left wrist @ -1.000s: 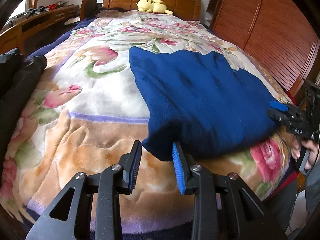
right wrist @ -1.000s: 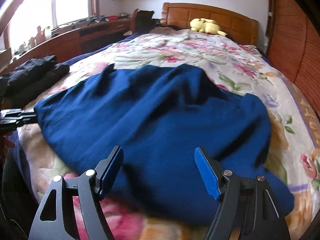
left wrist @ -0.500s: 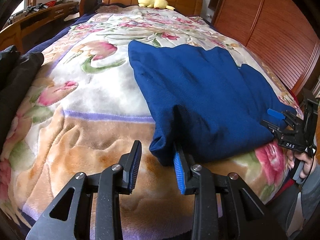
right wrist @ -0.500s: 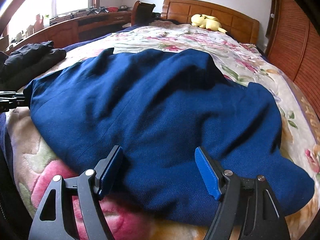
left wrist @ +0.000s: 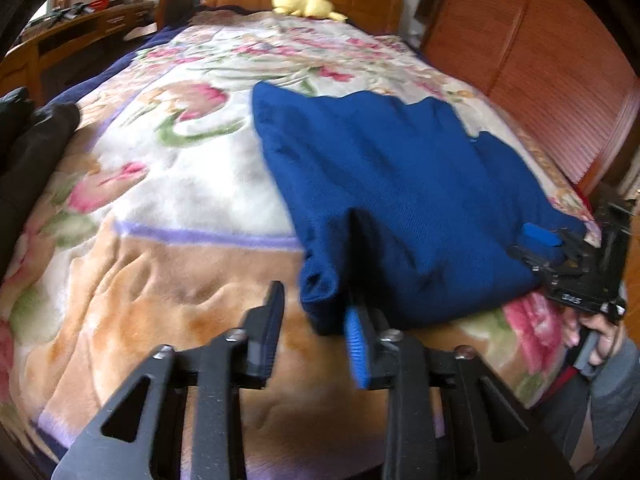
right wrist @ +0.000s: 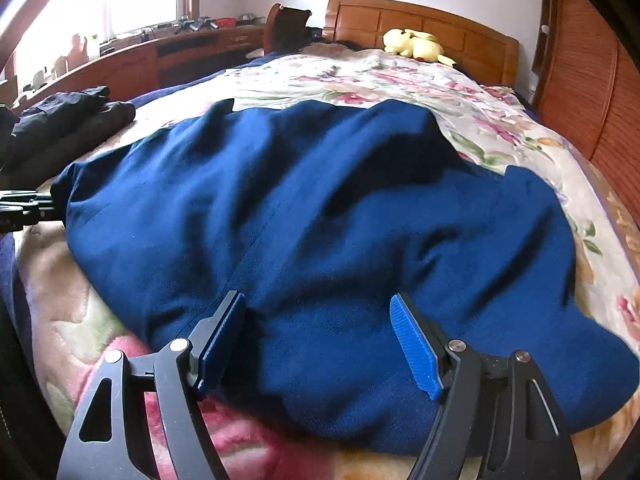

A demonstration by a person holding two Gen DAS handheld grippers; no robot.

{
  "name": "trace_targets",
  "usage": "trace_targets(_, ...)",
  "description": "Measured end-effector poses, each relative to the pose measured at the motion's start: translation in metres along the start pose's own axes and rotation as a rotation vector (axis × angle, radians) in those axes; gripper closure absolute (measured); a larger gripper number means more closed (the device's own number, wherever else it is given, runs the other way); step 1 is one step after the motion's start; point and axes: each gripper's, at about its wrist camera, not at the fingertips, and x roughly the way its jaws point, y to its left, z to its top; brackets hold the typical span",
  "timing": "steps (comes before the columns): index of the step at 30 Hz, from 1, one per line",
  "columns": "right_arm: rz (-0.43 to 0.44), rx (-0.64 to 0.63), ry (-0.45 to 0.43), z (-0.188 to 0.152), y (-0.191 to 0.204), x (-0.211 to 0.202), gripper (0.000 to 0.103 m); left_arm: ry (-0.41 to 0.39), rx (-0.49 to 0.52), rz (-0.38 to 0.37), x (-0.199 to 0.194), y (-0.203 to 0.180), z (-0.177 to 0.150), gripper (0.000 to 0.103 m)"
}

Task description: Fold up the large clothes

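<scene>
A large dark blue garment point(left wrist: 400, 184) lies spread on the floral blanket point(left wrist: 160, 200) at the foot of the bed; it also fills the right wrist view point(right wrist: 320, 220). My left gripper point(left wrist: 314, 332) is open, with the garment's near left corner reaching between its fingers. My right gripper point(right wrist: 318, 340) is open wide, its fingers straddling the garment's near hem; it also shows in the left wrist view point(left wrist: 560, 252) at the garment's right edge. The left gripper shows at the left edge of the right wrist view point(right wrist: 24, 210).
Black clothes point(right wrist: 68, 116) are piled at the bed's left edge. A yellow plush toy point(left wrist: 304, 2) lies by the wooden headboard point(right wrist: 420, 36). A wooden slatted wall point(left wrist: 540, 72) runs along the right side. A wooden desk point(right wrist: 132, 64) stands on the left.
Both grippers have moved forward to the garment's near edge. The left fingers now have the corner between them, and the right fingers reach over the hem. Both stay open.
</scene>
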Motion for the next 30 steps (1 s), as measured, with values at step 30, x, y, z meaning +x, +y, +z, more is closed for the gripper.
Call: trace_targets(30, -0.370, 0.328, -0.151, -0.089, -0.181, -0.174, 0.027, 0.049, 0.654, -0.455, 0.058, -0.396, 0.069, 0.098)
